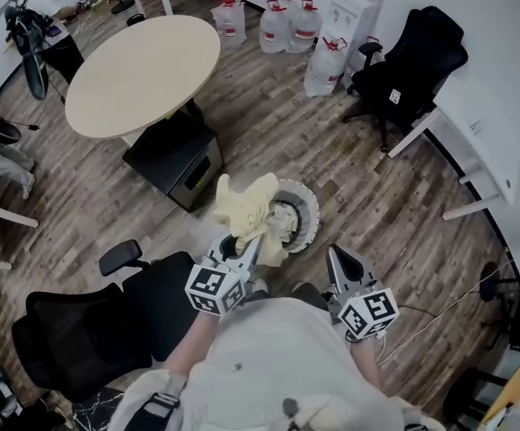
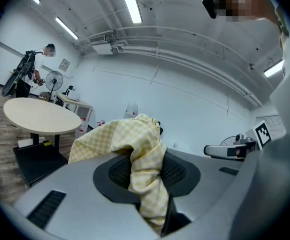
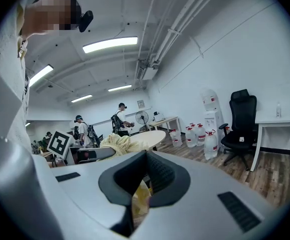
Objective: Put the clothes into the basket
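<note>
A pale yellow checked cloth [image 1: 246, 206] hangs bunched from my left gripper [image 1: 244, 243], which is shut on it; in the left gripper view the cloth [image 2: 119, 134] spills over and down between the jaws of the left gripper [image 2: 146, 159]. The cloth hangs at the left rim of a round basket [image 1: 312, 206] that stands on the wood floor with light clothes inside. To the right and nearer me, my right gripper [image 1: 334, 257] has its jaws together, off the basket. In the right gripper view, a yellowish scrap shows low between the jaws of the right gripper [image 3: 146, 166]; what it is I cannot tell.
A black cabinet [image 1: 174, 155] and a round beige table [image 1: 143, 70] stand left of the basket. A black office chair [image 1: 89, 330] is at my left. Another black chair [image 1: 412, 61], water jugs [image 1: 286, 25] and a white desk [image 1: 493, 142] line the far right side.
</note>
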{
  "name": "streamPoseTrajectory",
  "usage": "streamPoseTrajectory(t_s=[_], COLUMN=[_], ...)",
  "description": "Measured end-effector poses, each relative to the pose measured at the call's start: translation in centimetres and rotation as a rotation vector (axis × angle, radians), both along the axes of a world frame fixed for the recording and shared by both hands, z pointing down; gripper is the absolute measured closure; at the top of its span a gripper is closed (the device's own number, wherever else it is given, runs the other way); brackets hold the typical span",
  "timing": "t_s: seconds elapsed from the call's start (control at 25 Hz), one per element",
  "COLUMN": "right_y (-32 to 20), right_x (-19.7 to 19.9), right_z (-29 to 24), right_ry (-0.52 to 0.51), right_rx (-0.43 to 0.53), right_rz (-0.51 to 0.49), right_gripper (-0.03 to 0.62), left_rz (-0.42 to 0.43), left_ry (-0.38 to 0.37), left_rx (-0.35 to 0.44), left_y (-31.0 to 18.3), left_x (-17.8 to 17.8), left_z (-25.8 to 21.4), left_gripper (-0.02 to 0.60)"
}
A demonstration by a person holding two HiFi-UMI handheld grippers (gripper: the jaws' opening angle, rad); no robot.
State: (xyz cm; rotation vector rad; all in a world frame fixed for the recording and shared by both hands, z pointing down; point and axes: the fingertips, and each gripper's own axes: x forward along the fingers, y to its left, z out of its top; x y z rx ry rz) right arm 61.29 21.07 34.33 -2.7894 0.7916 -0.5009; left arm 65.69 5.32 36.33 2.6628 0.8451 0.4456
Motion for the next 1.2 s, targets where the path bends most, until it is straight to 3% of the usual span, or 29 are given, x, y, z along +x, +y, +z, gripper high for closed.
streamPoseTrajectory(t_s=[0.28, 0.64, 1.0, 1.2], right_y=[0.7, 3.6, 10.8, 14.7], right_x=[2.0, 6.9, 15.6, 20.7], right_z=[0.4, 0.8, 1.6, 1.2], right_ry=[-0.016, -0.013, -0.024, -0.019], right_rx=[0.038, 0.056, 0.059, 0.062], right_rz=[0.006, -0.073, -0.194, -0.235], right_gripper=[0.585, 0.585, 0.585, 0.585], left_rz=[-0.001, -0.1, -0.211, -0.226], left_ry=[-0.012, -0.029, -0.037, -0.035], left_rx=[0.016, 0.033, 0.062, 0.065], left_y=[0.4, 2.5, 9.5, 14.6], left_x=[1.4, 4.5, 11.2, 15.1], left_z=[0.8, 1.1, 1.4, 1.3], left_gripper=[0.457, 0.457, 0.457, 0.457])
